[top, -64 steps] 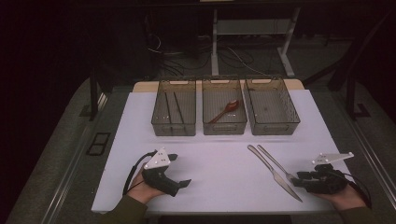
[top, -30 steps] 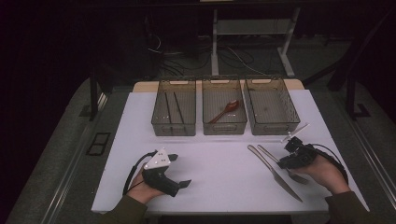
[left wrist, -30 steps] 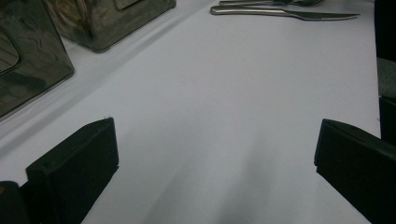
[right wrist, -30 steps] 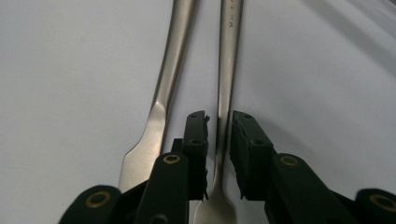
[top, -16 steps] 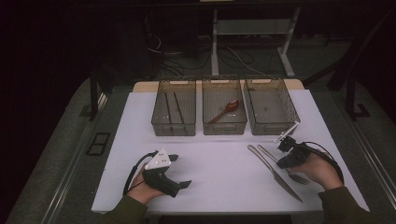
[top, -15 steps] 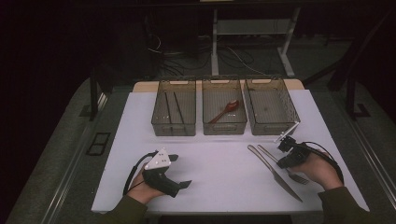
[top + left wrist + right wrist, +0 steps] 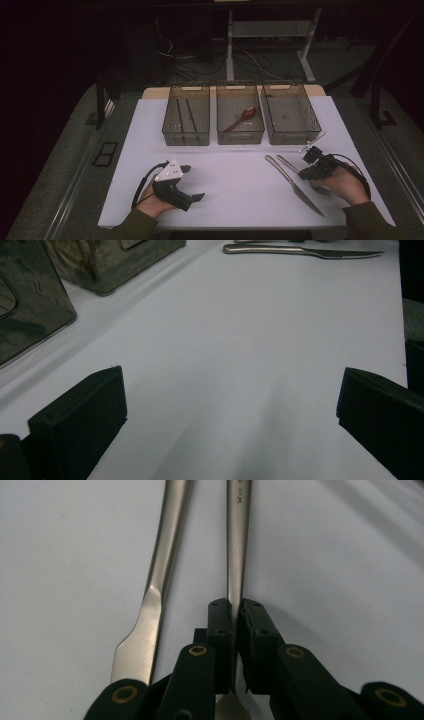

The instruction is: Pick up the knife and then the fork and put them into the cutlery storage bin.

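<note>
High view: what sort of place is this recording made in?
Probably a lab or data-collection workstation, not a kitchen: a white table with three clear sorting bins lined up, loose cutlery such as a knife, a hand-held left gripper, and cables on the dark floor behind.

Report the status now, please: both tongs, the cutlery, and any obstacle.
Right tongs shut on fork handle, fork flat on table. Left tongs open, holding nothing. Knife lies close beside fork.

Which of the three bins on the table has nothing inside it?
The right bin, nearest the right hand-held gripper. The middle bin holds a spoon; the left bin holds chopsticks.
</note>
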A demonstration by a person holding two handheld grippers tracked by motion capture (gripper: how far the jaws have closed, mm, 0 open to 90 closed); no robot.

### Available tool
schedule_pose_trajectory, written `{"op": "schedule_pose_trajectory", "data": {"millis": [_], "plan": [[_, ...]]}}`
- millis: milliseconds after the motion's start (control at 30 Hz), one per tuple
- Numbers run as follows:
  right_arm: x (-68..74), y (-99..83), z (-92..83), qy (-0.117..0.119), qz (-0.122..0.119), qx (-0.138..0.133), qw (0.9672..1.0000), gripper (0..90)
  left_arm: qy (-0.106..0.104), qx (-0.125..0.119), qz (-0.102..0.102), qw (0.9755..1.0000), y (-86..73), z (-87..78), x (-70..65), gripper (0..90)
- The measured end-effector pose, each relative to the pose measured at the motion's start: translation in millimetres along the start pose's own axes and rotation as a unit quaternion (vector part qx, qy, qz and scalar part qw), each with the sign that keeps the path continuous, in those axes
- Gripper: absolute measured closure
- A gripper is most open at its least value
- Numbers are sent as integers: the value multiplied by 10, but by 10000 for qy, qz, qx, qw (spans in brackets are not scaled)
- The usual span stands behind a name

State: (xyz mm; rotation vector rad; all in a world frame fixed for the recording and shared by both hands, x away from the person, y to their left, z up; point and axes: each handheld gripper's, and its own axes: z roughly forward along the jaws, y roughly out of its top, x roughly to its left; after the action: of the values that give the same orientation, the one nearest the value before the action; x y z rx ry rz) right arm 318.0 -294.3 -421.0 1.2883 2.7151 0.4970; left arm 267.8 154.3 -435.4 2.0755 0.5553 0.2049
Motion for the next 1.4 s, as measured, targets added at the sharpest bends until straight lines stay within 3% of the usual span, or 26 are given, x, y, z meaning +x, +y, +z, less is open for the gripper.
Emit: {"op": "schedule_pose_trajectory", "data": {"millis": [167, 533, 1067, 1400], "plan": [[-89, -81, -103, 198, 199, -361, 9990, 840, -2, 12, 5, 10000, -2, -3, 2, 0], [-200, -209, -269, 203, 431, -922, 9946, 840, 0, 10, 5, 10000, -4, -2, 2, 0], [-278, -271, -462, 174, 638, -1402, 9879, 840, -23, -31, 9, 10000, -2, -1, 9, 0], [-334, -264, -610, 173, 768, -1772, 9810, 840, -11, -19, 2, 10000, -7, -2, 17, 0]]}}
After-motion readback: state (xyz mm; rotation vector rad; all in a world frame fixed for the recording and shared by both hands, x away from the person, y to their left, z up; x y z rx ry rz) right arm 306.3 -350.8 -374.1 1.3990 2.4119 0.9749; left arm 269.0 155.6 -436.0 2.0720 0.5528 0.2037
